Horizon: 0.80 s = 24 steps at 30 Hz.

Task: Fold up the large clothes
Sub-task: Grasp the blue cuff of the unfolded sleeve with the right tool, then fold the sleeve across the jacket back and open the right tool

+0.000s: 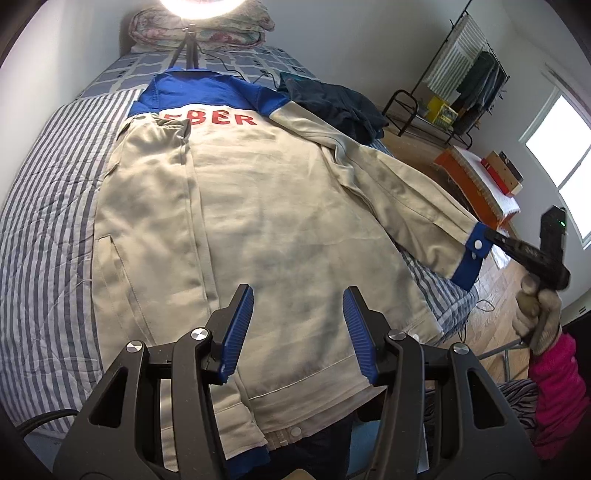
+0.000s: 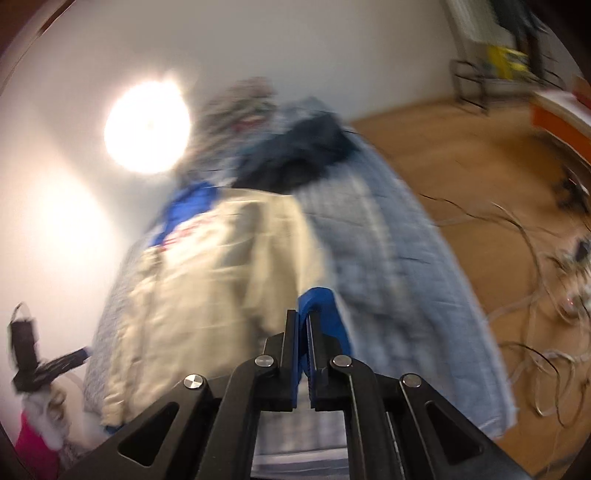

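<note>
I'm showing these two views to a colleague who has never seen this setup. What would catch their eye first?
A big beige jacket with blue shoulders and red lettering lies spread over the striped bed, filling the left wrist view. The right gripper is shut on the blue cuff of the sleeve stretched out to the right, while the left gripper hovers open over the hem. A glaring round lamp stands at the head of the bed.
</note>
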Each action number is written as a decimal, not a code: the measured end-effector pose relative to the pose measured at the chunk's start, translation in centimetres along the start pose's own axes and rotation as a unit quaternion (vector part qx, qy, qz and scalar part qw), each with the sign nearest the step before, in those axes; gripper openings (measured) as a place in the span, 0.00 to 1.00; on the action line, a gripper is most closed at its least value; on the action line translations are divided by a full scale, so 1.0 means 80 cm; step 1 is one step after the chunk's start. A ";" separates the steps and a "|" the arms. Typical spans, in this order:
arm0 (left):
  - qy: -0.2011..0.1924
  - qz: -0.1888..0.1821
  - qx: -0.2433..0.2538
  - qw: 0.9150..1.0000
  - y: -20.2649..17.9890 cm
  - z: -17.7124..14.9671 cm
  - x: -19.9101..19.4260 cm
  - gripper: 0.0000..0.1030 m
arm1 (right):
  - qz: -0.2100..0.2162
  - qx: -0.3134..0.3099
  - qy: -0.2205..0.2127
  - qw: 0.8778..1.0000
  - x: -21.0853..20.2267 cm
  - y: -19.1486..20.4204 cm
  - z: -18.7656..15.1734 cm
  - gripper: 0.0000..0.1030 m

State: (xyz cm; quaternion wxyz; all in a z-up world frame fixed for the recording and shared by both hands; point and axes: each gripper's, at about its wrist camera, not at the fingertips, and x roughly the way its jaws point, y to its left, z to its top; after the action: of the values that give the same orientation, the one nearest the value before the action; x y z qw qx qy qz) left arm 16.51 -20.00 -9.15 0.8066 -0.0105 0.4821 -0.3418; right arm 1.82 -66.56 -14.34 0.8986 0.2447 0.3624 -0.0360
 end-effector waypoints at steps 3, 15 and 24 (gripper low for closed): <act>-0.002 -0.004 -0.014 1.000 0.007 0.001 -0.001 0.50 | 0.036 -0.051 0.011 0.998 0.005 0.059 -0.014 0.01; 0.003 -0.008 -0.064 0.998 0.031 -0.004 0.004 0.50 | 0.150 -0.183 0.133 0.963 0.073 0.209 -0.126 0.01; 0.041 -0.024 -0.072 0.996 0.021 -0.019 0.039 0.50 | 0.153 -0.285 0.201 0.925 0.095 0.255 -0.200 0.01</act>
State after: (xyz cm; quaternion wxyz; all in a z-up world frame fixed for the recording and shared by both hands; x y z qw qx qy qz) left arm 17.21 -19.99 -12.93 0.7752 -0.0656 0.5374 -0.3256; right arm 2.23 -40.32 -20.89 0.8335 0.0331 0.4882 0.2565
